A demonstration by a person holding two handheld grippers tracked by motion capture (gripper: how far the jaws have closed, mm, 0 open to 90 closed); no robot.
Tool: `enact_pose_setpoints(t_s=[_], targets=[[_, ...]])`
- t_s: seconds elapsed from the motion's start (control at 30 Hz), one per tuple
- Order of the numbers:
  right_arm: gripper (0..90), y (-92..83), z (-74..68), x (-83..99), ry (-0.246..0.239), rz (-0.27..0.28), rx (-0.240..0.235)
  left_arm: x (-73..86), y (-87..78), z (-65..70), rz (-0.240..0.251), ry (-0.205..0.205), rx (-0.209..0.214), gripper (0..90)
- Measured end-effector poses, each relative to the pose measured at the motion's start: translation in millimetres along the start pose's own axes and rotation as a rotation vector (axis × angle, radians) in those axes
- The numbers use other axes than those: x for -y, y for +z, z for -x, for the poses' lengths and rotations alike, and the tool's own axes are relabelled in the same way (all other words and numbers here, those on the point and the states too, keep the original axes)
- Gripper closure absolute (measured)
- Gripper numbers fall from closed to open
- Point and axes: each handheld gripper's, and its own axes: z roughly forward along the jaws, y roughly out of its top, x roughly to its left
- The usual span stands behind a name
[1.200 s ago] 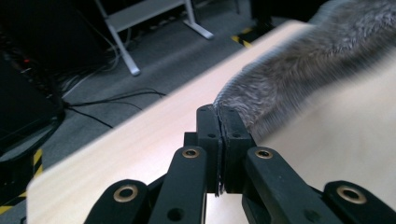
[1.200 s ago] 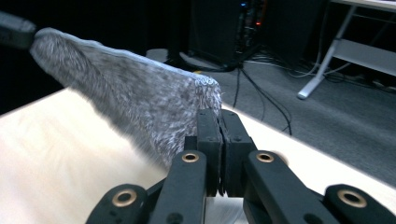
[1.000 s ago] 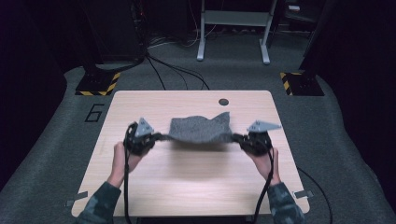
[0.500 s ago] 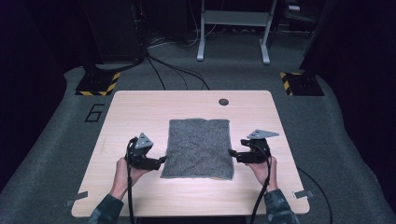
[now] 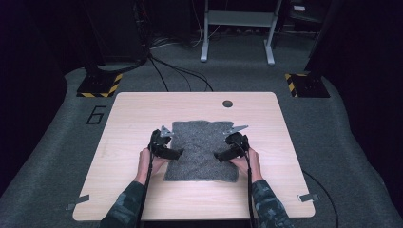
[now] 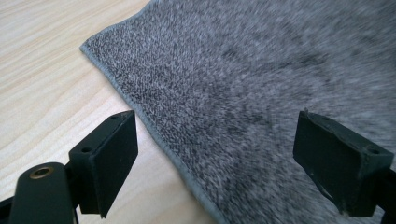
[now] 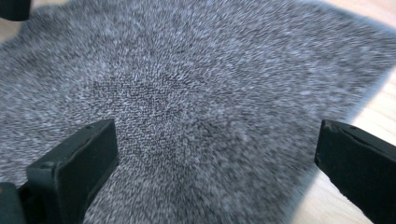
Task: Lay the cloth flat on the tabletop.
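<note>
High view first: the grey cloth lies spread flat on the wooden table, a little toward the near edge from the middle. The left gripper sits at the cloth's nine o'clock edge, tips pointing in over the fabric. The right gripper mirrors it at three o'clock, tips aimed back toward the centre. Up at twelve o'clock on the tabletop sits a small dark round cap.

Over to the left gripper view: the left gripper has its jaws spread wide, having just been opening, nothing pinched. The hemmed edge of the cloth runs from eleven o'clock down to six between them, bare table on the ten o'clock side.

Right gripper view now: the right gripper is released too, jaws far apart after opening. The cloth is below and between them; blurry here, so whether the pads brush the pile I can't tell. A strip of table peeks in at three o'clock
</note>
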Motion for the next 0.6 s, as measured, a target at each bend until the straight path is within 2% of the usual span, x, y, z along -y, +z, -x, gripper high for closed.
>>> enact_pose_setpoints(t_s=[0.1,0.17,0.33,0.4,0.47,0.6], targets=[[0.0,7.1,-1.7,0.8,-0.010,-0.015,-0.010,3.6,8.6,4.7,-0.038,0.036,-0.045,14.2],[0.0,10.8,-1.0,2.6,-0.017,-0.029,-0.001,6.6,11.2,5.2,-0.053,0.028,-0.033,14.3],[0.0,19.5,-0.5,11.0,-0.005,-0.056,0.007,13.4,14.3,5.6,-0.064,0.025,-0.041,14.3],[0.0,22.4,-1.5,15.2,-0.005,-0.061,0.013,16.3,13.6,4.4,-0.057,0.021,-0.025,13.7],[0.0,23.5,-4.6,18.2,-0.040,-0.063,0.034,18.6,12.9,3.1,-0.052,0.011,-0.015,12.9],[0.0,21.3,-4.4,22.2,-0.040,-0.051,0.033,24.1,10.1,3.1,-0.041,-0.011,-0.017,12.9]])
